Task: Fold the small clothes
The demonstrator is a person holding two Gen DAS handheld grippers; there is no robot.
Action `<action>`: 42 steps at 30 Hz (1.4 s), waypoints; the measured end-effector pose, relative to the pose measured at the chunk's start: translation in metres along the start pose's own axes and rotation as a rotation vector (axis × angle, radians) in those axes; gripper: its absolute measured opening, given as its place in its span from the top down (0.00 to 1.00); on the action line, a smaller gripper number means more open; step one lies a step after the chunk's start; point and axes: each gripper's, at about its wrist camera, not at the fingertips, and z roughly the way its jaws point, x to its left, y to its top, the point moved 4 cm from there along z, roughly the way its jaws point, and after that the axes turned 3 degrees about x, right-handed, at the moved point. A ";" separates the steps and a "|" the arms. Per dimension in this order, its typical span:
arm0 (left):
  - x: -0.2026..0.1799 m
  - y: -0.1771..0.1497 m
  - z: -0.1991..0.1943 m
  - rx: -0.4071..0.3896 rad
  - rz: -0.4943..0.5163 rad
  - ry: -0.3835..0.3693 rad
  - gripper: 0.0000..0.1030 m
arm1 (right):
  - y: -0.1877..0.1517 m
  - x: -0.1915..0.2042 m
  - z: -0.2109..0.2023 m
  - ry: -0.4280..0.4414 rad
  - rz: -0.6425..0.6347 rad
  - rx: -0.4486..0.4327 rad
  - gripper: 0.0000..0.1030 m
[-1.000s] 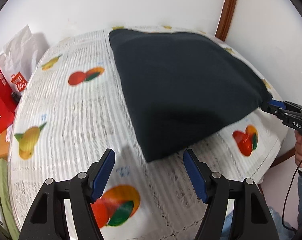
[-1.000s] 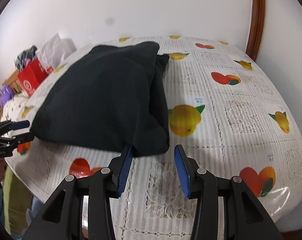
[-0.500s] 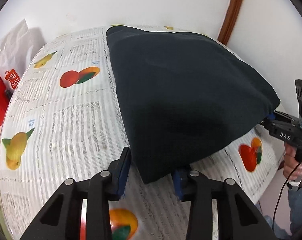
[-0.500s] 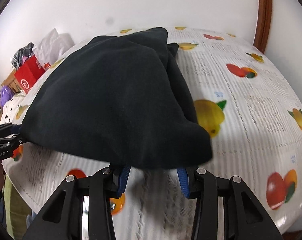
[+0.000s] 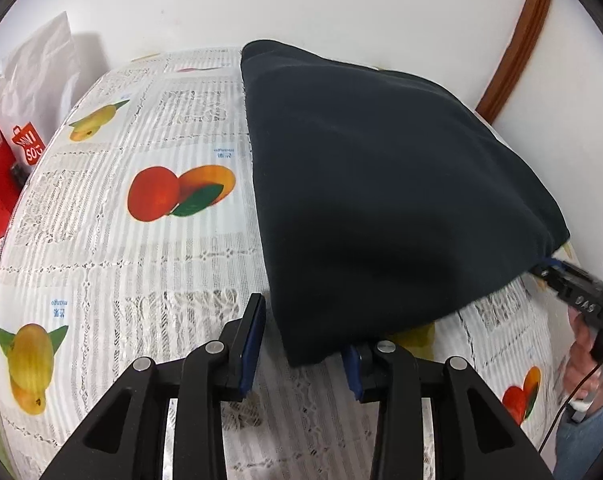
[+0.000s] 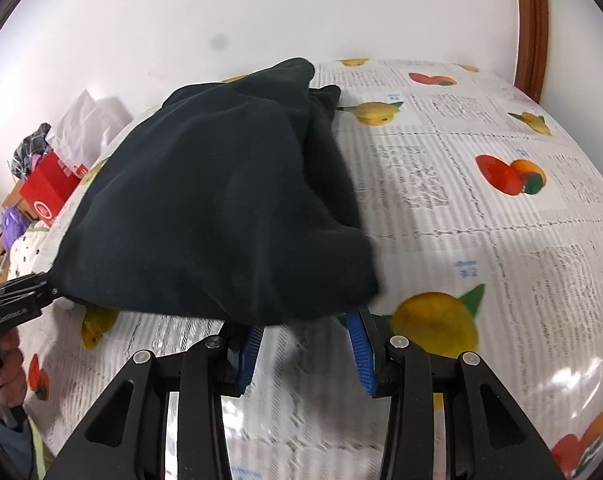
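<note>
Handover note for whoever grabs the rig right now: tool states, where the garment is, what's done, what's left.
Left tool: shut on the near left corner of the dark garment.
Right tool: the garment's near right corner drapes over its fingertips; pads look closed on the cloth, though the cloth hides the contact.
Garment: near edge lifted off the fruit-print tablecloth between both tools; far part on the table by the wall.
Done: both near corners picked up.
Left: carry the near edge over to the far edge, lay it down, release, then flatten and finish the folds.

A table under a fruit-print tablecloth (image 5: 149,264) bears a dark garment (image 5: 381,200).
</note>
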 end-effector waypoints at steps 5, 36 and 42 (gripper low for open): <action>-0.004 -0.024 -0.020 -0.028 0.082 -0.056 0.58 | -0.013 -0.022 -0.048 -0.045 -0.046 -0.080 0.61; 0.000 0.019 -0.002 -0.055 -0.006 -0.085 0.43 | 0.061 0.010 -0.030 0.129 0.018 -0.095 0.67; -0.002 0.018 -0.002 -0.054 -0.010 -0.093 0.43 | 0.054 0.022 -0.019 0.066 -0.048 -0.066 0.67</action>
